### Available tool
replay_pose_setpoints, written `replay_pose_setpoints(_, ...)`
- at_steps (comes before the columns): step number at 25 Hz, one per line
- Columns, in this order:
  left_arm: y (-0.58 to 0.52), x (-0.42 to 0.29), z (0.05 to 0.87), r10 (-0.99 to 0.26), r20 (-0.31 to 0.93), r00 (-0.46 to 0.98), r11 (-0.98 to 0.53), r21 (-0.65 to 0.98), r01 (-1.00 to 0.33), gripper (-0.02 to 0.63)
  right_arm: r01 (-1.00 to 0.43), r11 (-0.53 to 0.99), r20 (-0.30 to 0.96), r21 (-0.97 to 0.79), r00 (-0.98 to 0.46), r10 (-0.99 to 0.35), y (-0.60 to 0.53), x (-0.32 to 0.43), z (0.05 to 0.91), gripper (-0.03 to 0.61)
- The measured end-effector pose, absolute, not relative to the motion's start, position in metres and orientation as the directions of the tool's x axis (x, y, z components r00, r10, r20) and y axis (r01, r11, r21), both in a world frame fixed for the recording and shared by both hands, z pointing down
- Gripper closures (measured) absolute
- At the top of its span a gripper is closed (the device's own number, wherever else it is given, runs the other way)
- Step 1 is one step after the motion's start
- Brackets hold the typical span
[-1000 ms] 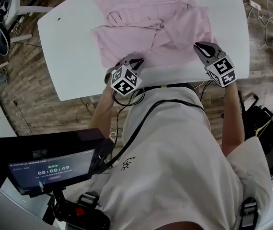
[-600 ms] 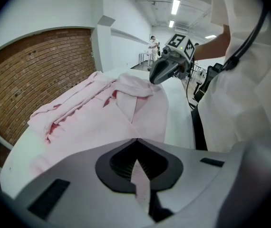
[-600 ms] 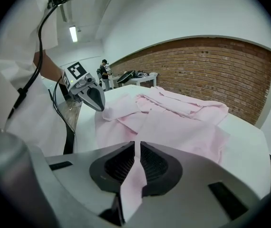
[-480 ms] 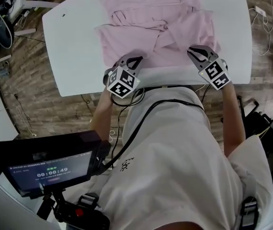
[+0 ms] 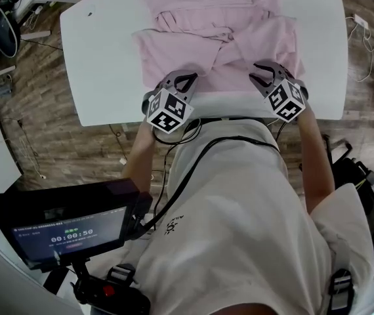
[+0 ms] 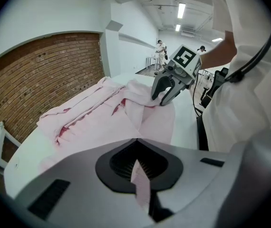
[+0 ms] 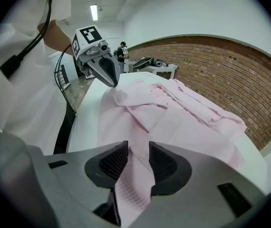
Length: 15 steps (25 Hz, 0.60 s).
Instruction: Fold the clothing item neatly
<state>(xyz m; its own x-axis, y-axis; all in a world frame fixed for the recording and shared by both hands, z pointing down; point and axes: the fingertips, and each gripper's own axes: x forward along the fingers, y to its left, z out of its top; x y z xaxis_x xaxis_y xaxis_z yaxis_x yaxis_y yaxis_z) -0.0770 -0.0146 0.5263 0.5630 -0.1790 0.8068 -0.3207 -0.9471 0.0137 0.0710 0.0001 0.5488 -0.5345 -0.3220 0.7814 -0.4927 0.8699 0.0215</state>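
Observation:
A pink garment [image 5: 207, 38] lies partly folded on the white table [image 5: 102, 58], with its near hem at the table's front edge. My left gripper [image 5: 184, 79] is shut on that hem at the left, and a strip of pink cloth [image 6: 140, 184] is pinched between its pads. My right gripper [image 5: 259, 72] is at the hem on the right. Its jaws have just been opening and now stand apart, with pink fabric [image 7: 134, 184] lying loose in the gap. The left gripper view shows the right gripper [image 6: 166, 91] across the cloth, and the right gripper view shows the left gripper [image 7: 108, 75].
A monitor [image 5: 69, 228] on a stand is at the lower left, below the table. Wood floor surrounds the table, with cables [image 5: 364, 31] at the right. A brick wall [image 7: 211, 61] runs along the far side. People [image 6: 160, 49] stand far back in the room.
The right gripper has moved left along the hem, rolled, and opened its jaws. The left gripper has stayed shut on the hem and risen slightly.

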Motion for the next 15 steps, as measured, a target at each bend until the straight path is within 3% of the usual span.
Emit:
replay_pose_setpoints(5, -0.014, -0.081, 0.527, -0.185, 0.81, 0.556, -0.943, 0.013, -0.333, 0.611, -0.495, 0.867, 0.813, 0.057, -0.481, -0.328, -0.009, 0.068, 0.564, 0.472)
replay_pose_setpoints(7, -0.014, -0.082, 0.528, -0.187, 0.812, 0.553, -0.942, 0.013, -0.337, 0.611, -0.51, 0.859, 0.811, 0.053, -0.48, -0.335, -0.011, 0.072, 0.562, 0.561)
replay_pose_setpoints(15, -0.03, -0.078, 0.508, -0.229, 0.793, 0.564, -0.946, -0.045, -0.321, 0.611, -0.568, 0.821, 0.738, 0.054, -0.531, -0.416, -0.024, 0.083, 0.508, 0.561)
